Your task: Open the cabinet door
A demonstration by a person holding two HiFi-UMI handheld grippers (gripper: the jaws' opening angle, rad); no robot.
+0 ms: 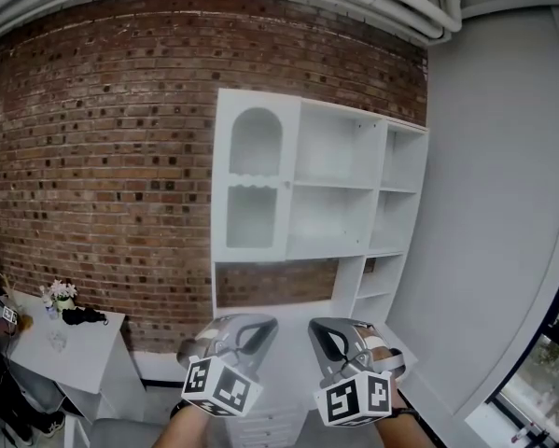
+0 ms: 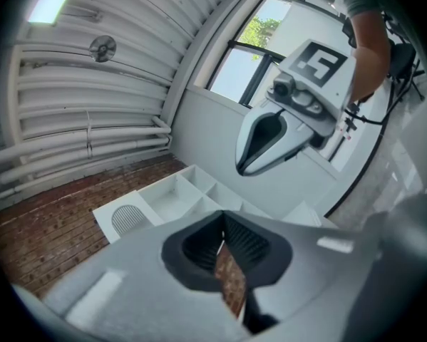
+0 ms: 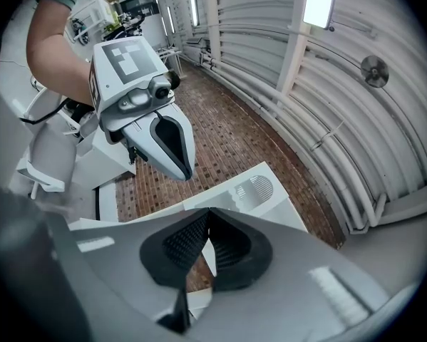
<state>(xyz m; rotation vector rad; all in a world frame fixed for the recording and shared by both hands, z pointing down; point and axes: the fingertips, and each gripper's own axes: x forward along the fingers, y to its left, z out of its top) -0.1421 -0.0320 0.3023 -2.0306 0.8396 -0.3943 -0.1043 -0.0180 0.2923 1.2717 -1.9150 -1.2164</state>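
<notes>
Fingers on your left gripper [image 2: 222,225] are pressed together with nothing between them. Same story on your right gripper [image 3: 207,223], tips meeting and empty. In the head view you've got both side by side low in the frame, pointing level toward the white cabinet [image 1: 340,189] against the brick wall [image 1: 102,157], well apart from it. The cabinet door [image 1: 251,187] is the arched-window panel at the left end, and it looks flat against the front — not opened yet. Open shelves fill the part to its right. Off at lower left sits a small white table [image 1: 69,348] with a little flower pot [image 1: 62,297] on it.
</notes>
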